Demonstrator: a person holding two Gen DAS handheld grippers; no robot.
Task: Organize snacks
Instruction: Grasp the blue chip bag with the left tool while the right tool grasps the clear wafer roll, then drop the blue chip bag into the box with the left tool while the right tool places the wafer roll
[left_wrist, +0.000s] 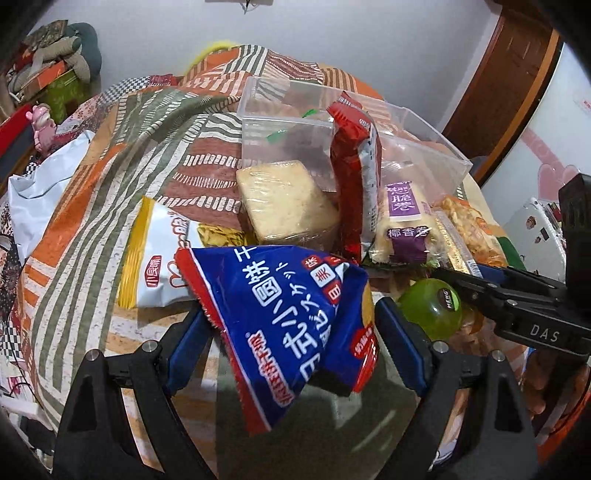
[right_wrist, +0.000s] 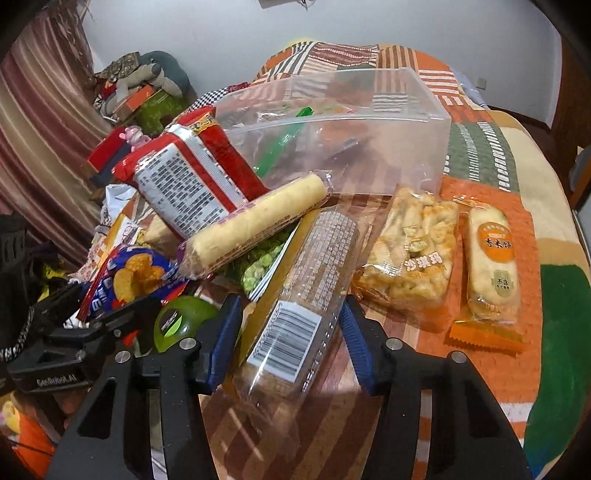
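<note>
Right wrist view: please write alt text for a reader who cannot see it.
The right gripper has its fingers around a clear biscuit pack on a striped quilt. Ahead lies a heap of snacks beside a clear bin; the left gripper holds a blue bag.

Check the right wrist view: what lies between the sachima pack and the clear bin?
Nothing lies there: bare patterned blanket separates the sachima pack from the clear bin, shown in the right wrist view.
</note>
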